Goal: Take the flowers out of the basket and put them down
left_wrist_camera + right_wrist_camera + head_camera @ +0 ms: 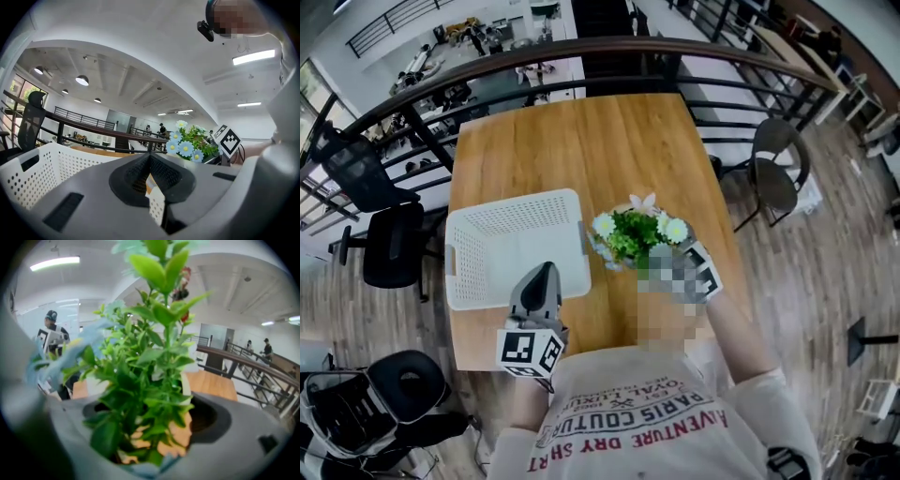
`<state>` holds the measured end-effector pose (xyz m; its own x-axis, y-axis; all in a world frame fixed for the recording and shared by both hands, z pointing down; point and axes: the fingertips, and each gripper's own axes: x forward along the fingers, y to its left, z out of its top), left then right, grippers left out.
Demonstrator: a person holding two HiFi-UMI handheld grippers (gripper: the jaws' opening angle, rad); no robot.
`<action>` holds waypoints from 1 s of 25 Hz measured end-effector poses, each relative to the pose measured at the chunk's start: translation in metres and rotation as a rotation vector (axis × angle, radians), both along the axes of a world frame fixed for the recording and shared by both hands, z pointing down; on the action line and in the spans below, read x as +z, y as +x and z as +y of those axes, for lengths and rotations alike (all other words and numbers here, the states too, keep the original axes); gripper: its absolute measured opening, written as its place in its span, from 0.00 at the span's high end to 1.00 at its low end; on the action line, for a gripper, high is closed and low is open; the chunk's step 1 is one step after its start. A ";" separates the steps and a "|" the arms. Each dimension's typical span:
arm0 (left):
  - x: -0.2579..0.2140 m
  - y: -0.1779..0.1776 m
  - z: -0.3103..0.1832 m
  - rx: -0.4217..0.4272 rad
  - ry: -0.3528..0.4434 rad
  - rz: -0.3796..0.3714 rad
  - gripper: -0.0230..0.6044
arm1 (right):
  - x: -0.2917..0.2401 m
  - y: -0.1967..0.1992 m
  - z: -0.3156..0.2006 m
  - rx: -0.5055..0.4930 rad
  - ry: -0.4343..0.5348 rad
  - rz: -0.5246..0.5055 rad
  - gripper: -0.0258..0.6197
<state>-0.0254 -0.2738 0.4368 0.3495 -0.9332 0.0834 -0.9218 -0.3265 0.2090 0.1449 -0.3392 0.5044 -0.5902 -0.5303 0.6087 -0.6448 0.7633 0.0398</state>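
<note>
A bunch of flowers (633, 234) with green leaves and pale blue and white blooms is held just right of the white perforated basket (516, 202), over the wooden table (581, 141). My right gripper (659, 260) is shut on its stems; in the right gripper view the leaves (150, 357) fill the space between the jaws of the right gripper (150, 432). My left gripper (544, 274) hovers at the basket's near edge, jaws together and holding nothing. The left gripper view shows the basket wall (42, 173) to the left of the left gripper (150, 157) and the flowers (190, 143) to the right.
The basket looks empty inside. A curved dark railing (581, 47) runs behind the table. Black office chairs (389, 244) stand to the left, and a round-backed chair (778, 169) to the right. The person's torso is at the table's near edge.
</note>
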 end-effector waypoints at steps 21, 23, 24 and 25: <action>0.076 0.117 0.030 0.129 -0.073 -0.036 0.94 | 0.185 0.082 0.022 0.088 -0.161 -0.009 0.24; 0.083 0.116 0.037 0.125 -0.096 -0.049 0.94 | 0.197 0.082 0.024 0.083 -0.162 0.012 0.24; 0.086 0.115 0.040 0.122 -0.106 -0.049 0.94 | 0.202 0.081 0.025 0.080 -0.166 0.022 0.24; 0.088 0.113 0.042 0.117 -0.115 -0.046 0.94 | 0.207 0.081 0.028 0.074 -0.173 0.031 0.24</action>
